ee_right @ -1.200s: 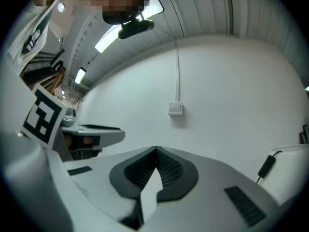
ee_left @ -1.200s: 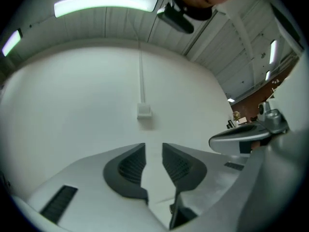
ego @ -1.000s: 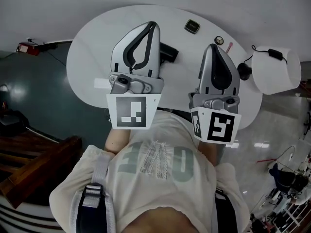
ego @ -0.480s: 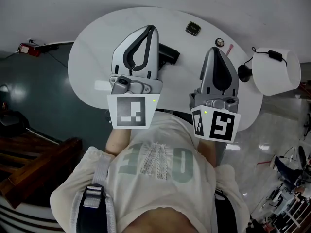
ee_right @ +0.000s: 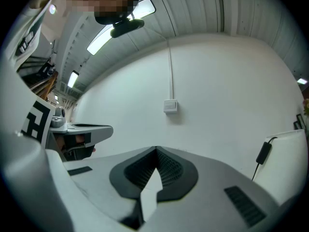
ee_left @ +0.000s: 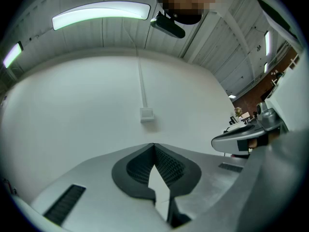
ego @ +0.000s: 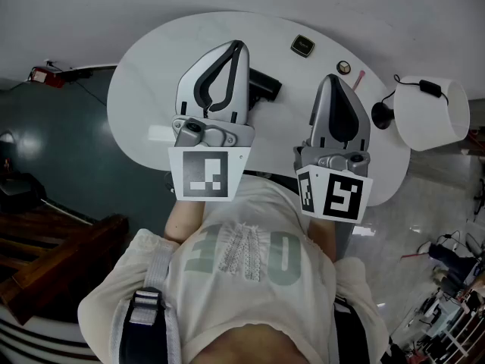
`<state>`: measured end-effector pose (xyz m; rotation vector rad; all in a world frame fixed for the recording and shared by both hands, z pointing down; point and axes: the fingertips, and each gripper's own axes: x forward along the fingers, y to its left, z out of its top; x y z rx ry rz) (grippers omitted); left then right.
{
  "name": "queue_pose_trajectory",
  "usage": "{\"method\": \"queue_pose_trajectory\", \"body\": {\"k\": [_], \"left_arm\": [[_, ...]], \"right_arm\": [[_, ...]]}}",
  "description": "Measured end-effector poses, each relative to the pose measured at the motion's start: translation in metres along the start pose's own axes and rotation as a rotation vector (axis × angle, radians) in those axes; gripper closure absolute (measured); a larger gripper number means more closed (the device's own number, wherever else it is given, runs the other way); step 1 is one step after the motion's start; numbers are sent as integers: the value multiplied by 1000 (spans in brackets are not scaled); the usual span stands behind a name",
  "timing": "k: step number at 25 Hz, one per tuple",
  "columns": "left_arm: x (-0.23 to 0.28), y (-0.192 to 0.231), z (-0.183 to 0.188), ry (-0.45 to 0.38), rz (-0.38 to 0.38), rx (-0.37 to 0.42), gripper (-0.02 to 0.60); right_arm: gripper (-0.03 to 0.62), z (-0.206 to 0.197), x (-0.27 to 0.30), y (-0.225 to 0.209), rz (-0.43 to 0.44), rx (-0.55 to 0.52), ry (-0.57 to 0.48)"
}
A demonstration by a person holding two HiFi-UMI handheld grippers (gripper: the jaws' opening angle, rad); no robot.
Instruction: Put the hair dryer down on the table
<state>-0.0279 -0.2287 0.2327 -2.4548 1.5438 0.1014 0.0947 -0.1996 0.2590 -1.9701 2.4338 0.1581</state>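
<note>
A black hair dryer (ego: 265,87) lies on the white oval table (ego: 144,89), partly hidden behind my left gripper (ego: 238,46). That gripper is raised above the table, jaws shut and nothing between them; its own view shows the pads meeting (ee_left: 154,145) against a white wall. My right gripper (ego: 332,75) is held up beside it, also shut and empty, with the pads closed (ee_right: 155,150). Neither gripper touches the hair dryer.
A small dark square item (ego: 302,45), a round item (ego: 343,67) and a pink stick (ego: 358,76) lie at the table's far side. A black object (ego: 379,114) with a cord sits at the right edge, next to a white round stand (ego: 436,116) carrying a plug (ego: 428,86).
Both grippers stay raised and shut, with only a slight drift in the picture. The hair dryer has not moved.
</note>
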Motion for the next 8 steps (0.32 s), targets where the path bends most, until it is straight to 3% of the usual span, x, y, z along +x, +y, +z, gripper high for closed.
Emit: {"method": "queue_pose_trajectory", "body": {"k": [5, 8], "left_arm": [[8, -5, -22, 117, -41, 67, 577], [12, -8, -29, 148, -50, 60, 577]], "right_arm": [[591, -2, -1, 2, 2, 6, 8], [591, -3, -1, 2, 3, 7, 13]]}}
